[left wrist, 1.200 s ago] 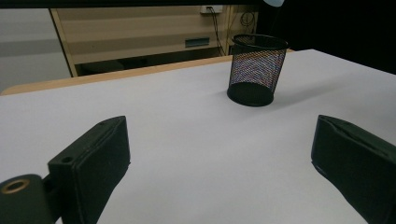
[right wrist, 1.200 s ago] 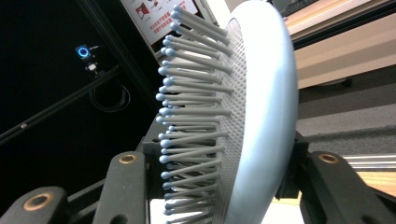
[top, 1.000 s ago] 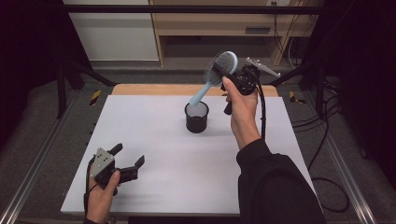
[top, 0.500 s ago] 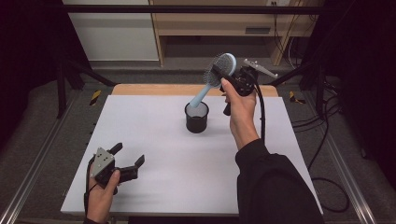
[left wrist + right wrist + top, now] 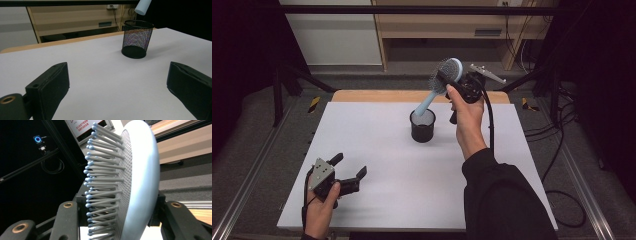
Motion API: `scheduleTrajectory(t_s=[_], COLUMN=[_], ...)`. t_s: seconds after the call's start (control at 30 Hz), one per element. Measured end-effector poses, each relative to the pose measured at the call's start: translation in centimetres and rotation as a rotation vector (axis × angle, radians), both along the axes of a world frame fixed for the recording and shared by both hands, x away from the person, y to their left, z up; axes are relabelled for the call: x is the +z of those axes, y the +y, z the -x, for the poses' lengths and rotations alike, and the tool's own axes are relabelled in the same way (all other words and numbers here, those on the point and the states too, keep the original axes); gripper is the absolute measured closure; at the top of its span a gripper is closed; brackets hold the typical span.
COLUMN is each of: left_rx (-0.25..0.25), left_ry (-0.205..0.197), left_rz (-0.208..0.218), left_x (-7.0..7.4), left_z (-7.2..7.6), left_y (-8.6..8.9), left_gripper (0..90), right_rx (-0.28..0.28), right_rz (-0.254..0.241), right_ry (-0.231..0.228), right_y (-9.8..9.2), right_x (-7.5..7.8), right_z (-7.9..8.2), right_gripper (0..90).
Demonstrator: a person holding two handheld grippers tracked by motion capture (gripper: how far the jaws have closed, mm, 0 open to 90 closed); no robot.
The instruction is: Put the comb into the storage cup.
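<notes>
One pale blue oval-headed plastic hairbrush (image 5: 443,80), pinched by its bristled head between the jaws of the right gripper (image 5: 462,85), is hanging tilted, handle tip just above the black wire-mesh cup (image 5: 422,125). Since a second ago it is barely shifting: the insertion is seemingly pausing at alignment. Left gripper (image 5: 343,170) is resting at the white table's (image 5: 377,150) near corner, jaws wide apart, holding nothing.

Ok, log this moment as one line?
right gripper: shut on hairbrush head | handle above mesh pen cup | left gripper: open, idle near table edge
</notes>
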State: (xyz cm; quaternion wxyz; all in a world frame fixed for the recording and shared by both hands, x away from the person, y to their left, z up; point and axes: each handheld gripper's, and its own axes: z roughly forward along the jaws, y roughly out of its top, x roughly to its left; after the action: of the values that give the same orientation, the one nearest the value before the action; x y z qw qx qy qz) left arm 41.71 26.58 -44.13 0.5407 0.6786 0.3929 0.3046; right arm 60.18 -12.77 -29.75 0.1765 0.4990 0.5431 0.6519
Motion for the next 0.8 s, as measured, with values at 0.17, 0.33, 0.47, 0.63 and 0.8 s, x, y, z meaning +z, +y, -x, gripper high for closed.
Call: scheduleTrajectory(t_s=[0.17, 0.33, 0.47, 0.63, 0.8], left_rx=[-0.002, -0.003, -0.002, 0.000, -0.003], left_ry=[0.000, 0.001, 0.000, -0.001, -0.008], left_rz=[-0.001, 0.001, 0.002, 0.003, 0.002], left_x=[0.0, 0.0, 0.0, 0.0, 0.0], left_z=[0.0, 0.0, 0.0, 0.0, 0.0], left_y=[0.0, 0.0, 0.0, 0.0, 0.0], left_gripper=[4.6, 4.6, 4.6, 4.6, 4.5], right_rx=[-0.006, -0.017, -0.021, -0.028, -0.026], right_rz=[0.003, 0.010, 0.018, 0.024, 0.031], right_ry=[-0.004, 0.001, 0.003, 0.010, 0.022], right_y=[0.0, -0.1, -0.2, -0.1, 0.2], right_x=[-0.3, -1.0, -1.3, -1.8, -2.3], right_z=[-0.2, -0.5, -0.7, -0.9, -1.1], right_gripper=[51.1, 51.1, 51.1, 51.1, 51.0])
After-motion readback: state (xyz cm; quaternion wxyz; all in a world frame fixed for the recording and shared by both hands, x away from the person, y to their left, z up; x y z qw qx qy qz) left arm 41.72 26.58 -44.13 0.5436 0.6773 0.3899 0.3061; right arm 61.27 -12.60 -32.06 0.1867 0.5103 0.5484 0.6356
